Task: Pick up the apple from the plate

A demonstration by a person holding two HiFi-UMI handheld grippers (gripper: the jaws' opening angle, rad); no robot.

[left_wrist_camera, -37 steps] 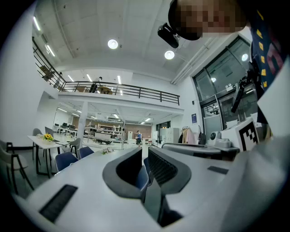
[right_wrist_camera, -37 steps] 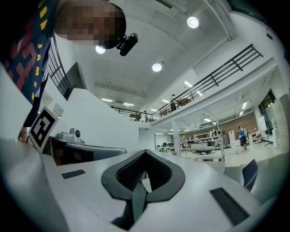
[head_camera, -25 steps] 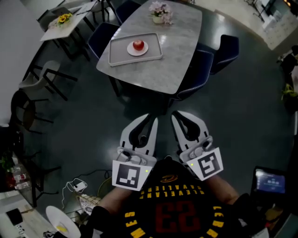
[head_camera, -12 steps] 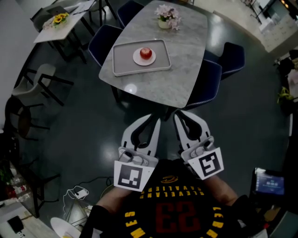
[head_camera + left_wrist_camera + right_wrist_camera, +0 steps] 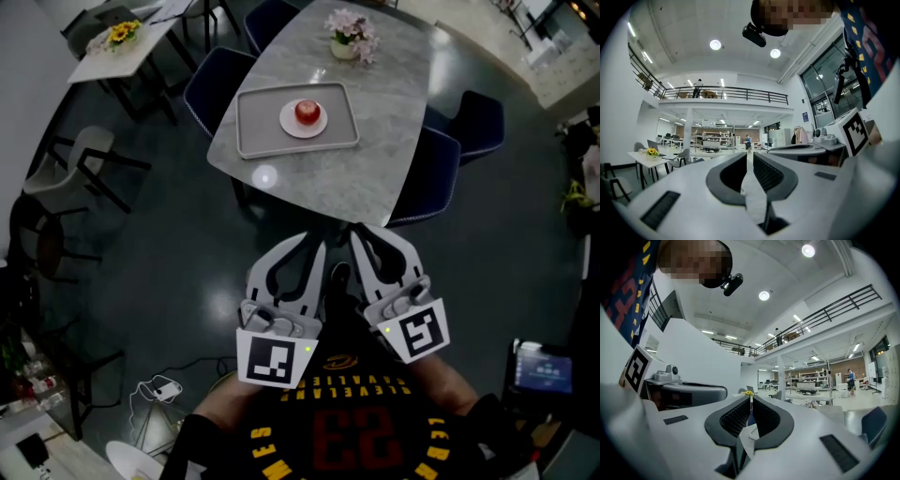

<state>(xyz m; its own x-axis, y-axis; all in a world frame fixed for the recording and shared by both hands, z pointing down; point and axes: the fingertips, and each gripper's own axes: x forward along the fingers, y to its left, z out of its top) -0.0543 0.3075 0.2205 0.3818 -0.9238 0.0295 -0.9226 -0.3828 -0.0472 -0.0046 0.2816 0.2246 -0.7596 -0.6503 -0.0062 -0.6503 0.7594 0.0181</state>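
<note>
A red apple (image 5: 307, 112) sits on a small white plate (image 5: 292, 124), which rests in a grey tray (image 5: 253, 131) on a marble table (image 5: 356, 141) at the top of the head view. Both grippers are held low against the person's body, well short of the table. My left gripper (image 5: 317, 242) and right gripper (image 5: 356, 232) point toward the table, jaws together and empty. The left gripper (image 5: 750, 161) and the right gripper (image 5: 750, 401) look out over a large hall in their own views. The apple shows in neither gripper view.
A flower pot (image 5: 349, 37) stands on the table beyond the tray. Dark blue chairs (image 5: 217, 80) (image 5: 433, 178) (image 5: 480, 117) surround the table. A second table with sunflowers (image 5: 127, 39) and a pale chair (image 5: 80, 169) stand at the left.
The table with the tray and apple has shifted lower and rightward in the head view, so it is nearer. Both grippers keep the same pose against the body.
</note>
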